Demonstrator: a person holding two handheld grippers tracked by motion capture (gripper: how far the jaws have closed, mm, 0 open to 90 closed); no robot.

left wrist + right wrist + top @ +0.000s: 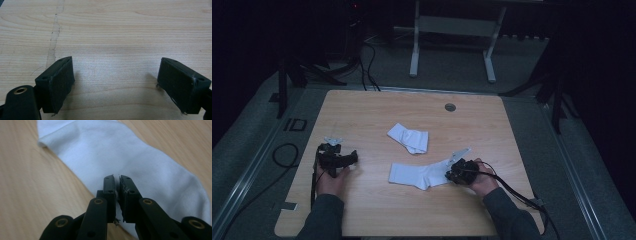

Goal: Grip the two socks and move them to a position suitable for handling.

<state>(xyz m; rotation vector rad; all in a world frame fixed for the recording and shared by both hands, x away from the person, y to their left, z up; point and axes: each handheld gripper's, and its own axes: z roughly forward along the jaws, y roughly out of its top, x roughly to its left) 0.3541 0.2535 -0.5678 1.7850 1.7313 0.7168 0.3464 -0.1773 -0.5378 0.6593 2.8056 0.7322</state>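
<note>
A long white sock lies flat on the wooden table, near the front middle. My right gripper sits at the sock's right end. In the right gripper view the jaws of this gripper are pressed together on a pinch of the sock's edge. A second white sock, folded over, lies a little farther back at the table's middle. My left gripper rests at the front left, apart from both socks. Seen close, this gripper has its jaws wide apart over bare wood, with nothing between them.
A round cable hole sits near the table's far edge. A cable trails from the right gripper off the front right corner. Another cable loop lies on the floor at the left. White desk legs stand behind the table.
</note>
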